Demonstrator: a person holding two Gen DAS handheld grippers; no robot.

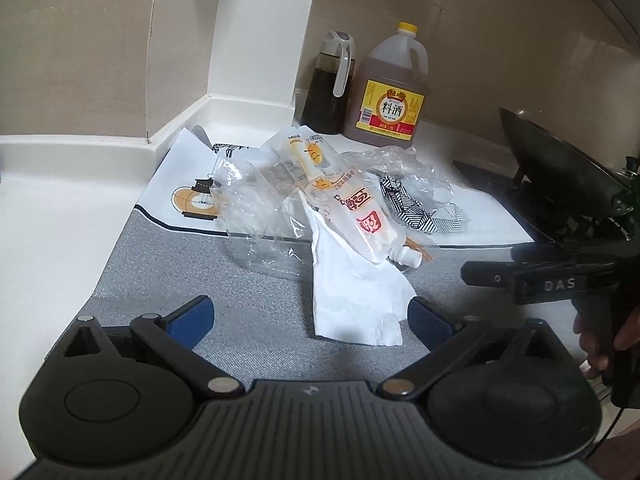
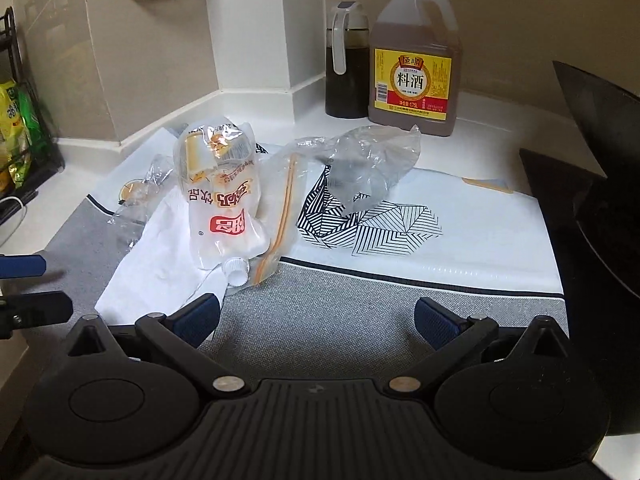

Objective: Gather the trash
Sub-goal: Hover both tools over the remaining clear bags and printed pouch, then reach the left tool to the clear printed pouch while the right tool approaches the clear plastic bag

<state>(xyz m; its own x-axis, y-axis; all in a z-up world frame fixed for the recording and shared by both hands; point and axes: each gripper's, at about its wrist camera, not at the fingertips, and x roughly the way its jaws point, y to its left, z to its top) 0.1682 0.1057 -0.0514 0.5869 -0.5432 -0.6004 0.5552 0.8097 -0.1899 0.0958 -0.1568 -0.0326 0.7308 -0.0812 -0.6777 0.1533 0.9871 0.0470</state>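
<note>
Both grippers hover low over the mat with their blue-padded fingers spread wide and nothing between them: the left gripper [image 1: 310, 320] faces the trash pile from the near side, with the bottom edge of the white paper napkin [image 1: 352, 292] lying in the gap between its fingers, and the right gripper [image 2: 316, 316] sits beside it, its left finger [image 2: 198, 318] just over the napkin's corner. In the left view the right tool shows at the right edge with a hand [image 1: 608, 340] on its handle.

On the napkin lies an empty drink pouch [image 2: 222, 204], printed in red and orange, its white screw cap [image 2: 237, 270] pointing toward the grippers. Touching its right side is a clear sleeve holding chopsticks [image 2: 286, 208]. Crumpled clear plastic [image 2: 368, 160] rests farther back on the right, and another clear wrapper [image 1: 244, 200] lies to the pouch's left.

All of it sits on a grey and white patterned mat [image 2: 360, 320] on a white counter [image 1: 60, 220]. Behind stand a yellow-capped jug of cooking wine [image 2: 414, 64] and a dark oil dispenser [image 2: 346, 64], side by side. A black wok [image 1: 560, 160] lies at the right.
</note>
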